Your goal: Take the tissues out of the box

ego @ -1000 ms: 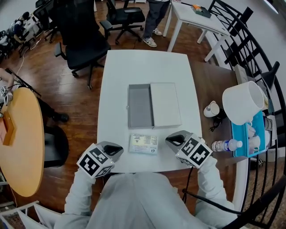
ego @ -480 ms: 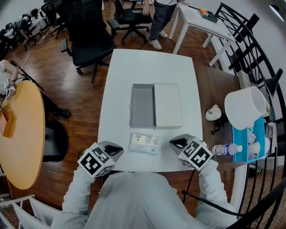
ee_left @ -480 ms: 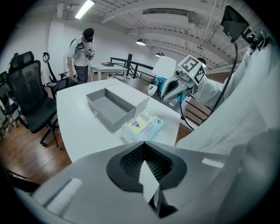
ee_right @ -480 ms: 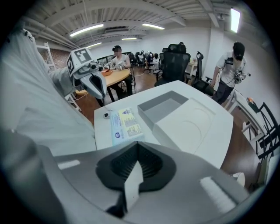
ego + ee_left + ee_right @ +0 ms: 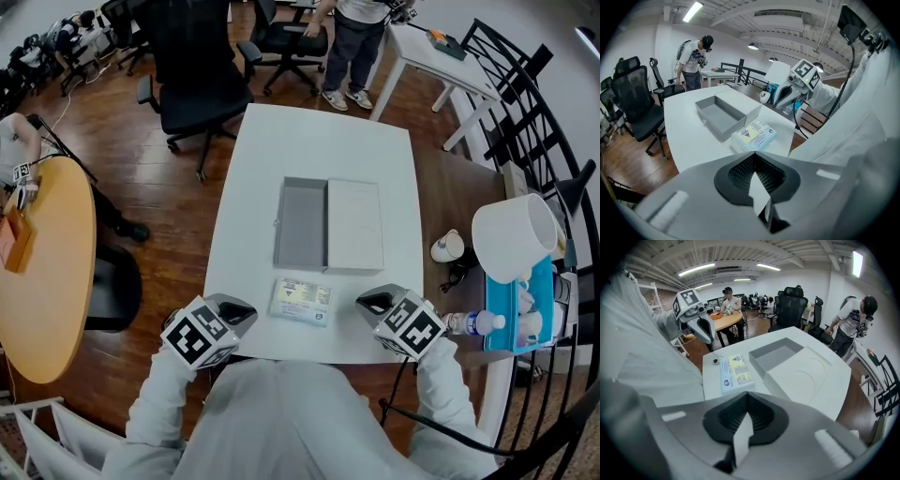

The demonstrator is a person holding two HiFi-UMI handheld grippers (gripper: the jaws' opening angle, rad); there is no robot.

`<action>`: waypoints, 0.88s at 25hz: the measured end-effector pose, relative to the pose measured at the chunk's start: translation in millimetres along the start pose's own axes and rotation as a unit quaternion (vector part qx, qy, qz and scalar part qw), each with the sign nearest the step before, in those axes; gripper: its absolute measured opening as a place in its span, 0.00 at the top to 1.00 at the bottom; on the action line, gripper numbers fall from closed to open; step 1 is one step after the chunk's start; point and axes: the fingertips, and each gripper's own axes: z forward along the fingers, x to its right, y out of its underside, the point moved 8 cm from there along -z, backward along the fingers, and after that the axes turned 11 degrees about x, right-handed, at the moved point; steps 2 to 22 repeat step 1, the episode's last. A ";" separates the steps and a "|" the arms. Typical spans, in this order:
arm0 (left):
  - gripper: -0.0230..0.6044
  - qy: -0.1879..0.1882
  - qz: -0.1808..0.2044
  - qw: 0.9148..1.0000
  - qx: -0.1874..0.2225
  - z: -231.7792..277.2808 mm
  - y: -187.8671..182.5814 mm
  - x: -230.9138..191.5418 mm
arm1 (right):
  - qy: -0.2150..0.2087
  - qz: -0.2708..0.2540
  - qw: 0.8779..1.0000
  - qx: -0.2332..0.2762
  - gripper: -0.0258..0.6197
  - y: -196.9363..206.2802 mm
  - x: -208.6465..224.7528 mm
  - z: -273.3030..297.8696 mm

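Now tissue pack (image 5: 301, 301) lies beside box (image 5: 300, 225).

Ceiling strip lights (image 5: 693, 11) shine bright and even; edges curve.

White table (image 5: 689, 136): open grey box (image 5: 723, 113), far centre; tissue pack (image 5: 755, 134) just beside it, nearer. Left gripper (image 5: 753, 154): jaws apparently together.

Open office, swivel chairs (image 5: 190, 94), white desks (image 5: 314, 141)
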 end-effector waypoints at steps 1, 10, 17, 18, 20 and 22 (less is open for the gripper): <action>0.94 -0.001 0.000 1.000 0.000 -0.4 0.0 0.2 | -0.001 -0.001 1.000 0.000 0.96 -0.4 0.0 -0.2; 0.94 -0.001 0.000 1.000 0.000 -0.4 0.0 0.2 | -0.001 -0.001 1.000 0.000 0.96 -0.4 0.0 -0.2; 0.94 -0.001 0.000 1.000 0.000 -0.4 0.0 0.2 | -0.001 -0.001 1.000 0.000 0.96 -0.4 0.0 -0.2; 0.94 -0.001 0.000 1.000 0.000 -0.4 0.0 0.2 | -0.001 -0.001 1.000 0.000 0.96 -0.4 0.0 -0.2; 0.94 -0.001 0.000 1.000 0.000 -0.4 0.0 0.2 | -0.001 -0.001 1.000 0.000 0.96 -0.4 0.0 -0.2; 0.94 -0.001 0.000 1.000 0.000 -0.4 0.0 0.2 | -0.001 -0.001 1.000 0.000 0.96 -0.4 0.0 -0.2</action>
